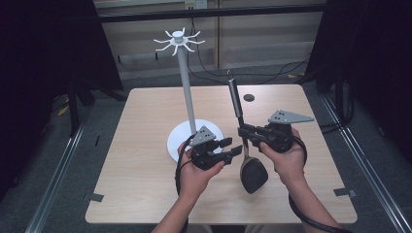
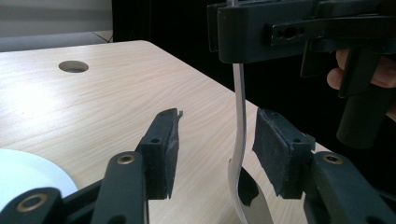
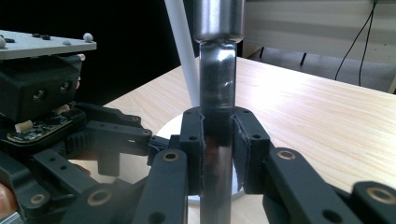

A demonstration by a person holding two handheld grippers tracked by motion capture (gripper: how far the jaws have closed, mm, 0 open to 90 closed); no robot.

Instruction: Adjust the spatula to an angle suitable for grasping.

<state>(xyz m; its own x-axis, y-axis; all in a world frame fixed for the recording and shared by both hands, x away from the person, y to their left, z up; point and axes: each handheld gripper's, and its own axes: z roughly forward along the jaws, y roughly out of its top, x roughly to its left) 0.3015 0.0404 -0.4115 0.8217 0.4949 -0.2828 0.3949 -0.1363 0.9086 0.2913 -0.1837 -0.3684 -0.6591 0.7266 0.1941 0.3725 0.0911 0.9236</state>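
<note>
Spatula (image 1: 241,127) in right tongs (image 1: 242,133)

Seen from above the near edge of the worktop (image 1: 145,194) looking forward and down, and from close along each pair of jaws just over the wood, with the spatula (image 1: 248,160) and white stand (image 1: 187,92) common to high and right gripper views.

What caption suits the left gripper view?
Left gripper's open fingers flank the spatula's thin metal neck, not yet pressing it.
</note>
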